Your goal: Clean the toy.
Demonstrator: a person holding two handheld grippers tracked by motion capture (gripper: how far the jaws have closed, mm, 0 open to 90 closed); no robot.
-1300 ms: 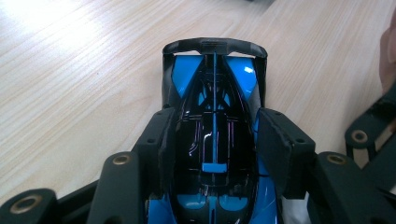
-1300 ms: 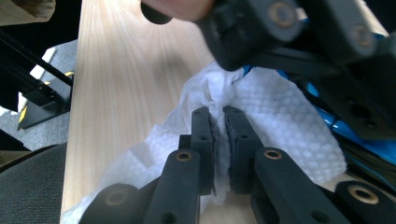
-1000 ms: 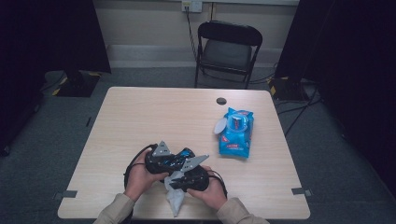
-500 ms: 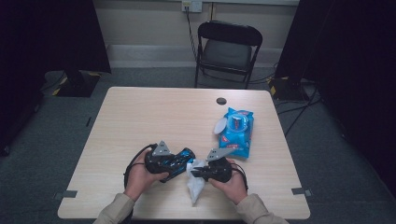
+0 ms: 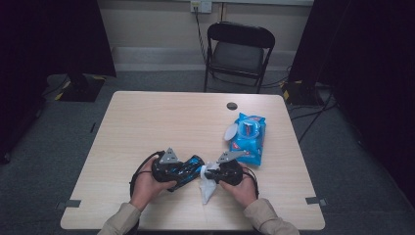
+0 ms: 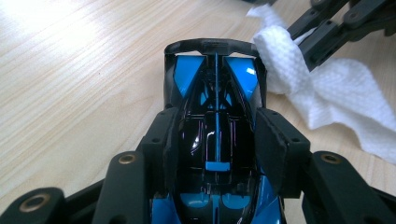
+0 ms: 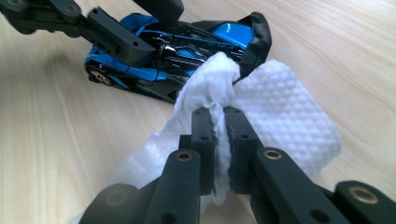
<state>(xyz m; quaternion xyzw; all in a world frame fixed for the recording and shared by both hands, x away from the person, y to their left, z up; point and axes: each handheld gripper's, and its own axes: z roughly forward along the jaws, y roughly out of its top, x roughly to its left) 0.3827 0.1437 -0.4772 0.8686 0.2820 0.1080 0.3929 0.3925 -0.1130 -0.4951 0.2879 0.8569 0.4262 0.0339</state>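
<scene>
Blue and black, the toy car sits clamped between the pads of the left hand-held gripper, which press on its sides about halfway along the body. In the high view the car is low over the near part of the surface, a little left of centre, with its dark rear wing pointing toward the right hand-held gripper.

That right hand-held gripper has its jaws drawn in almost together, pinching a bunched fold of the white wipe. The bunched end of the wipe presses against the rear of the car, just beside the wing, while the rest of the sheet spreads loosely on the wood below and to the side. In the left gripper view the same wipe lies crumpled to the right of the car's tail, touching it at the corner.

Both of the person's hands rest at the near edge of the surface, the left hand and the right hand close together, sleeves coming in from below.

Farther back on the right side lies a blue pack of wipes with its lid flap open, well apart from the car. A small dark round object sits near the far edge. A black folding chair stands behind the surface.
</scene>
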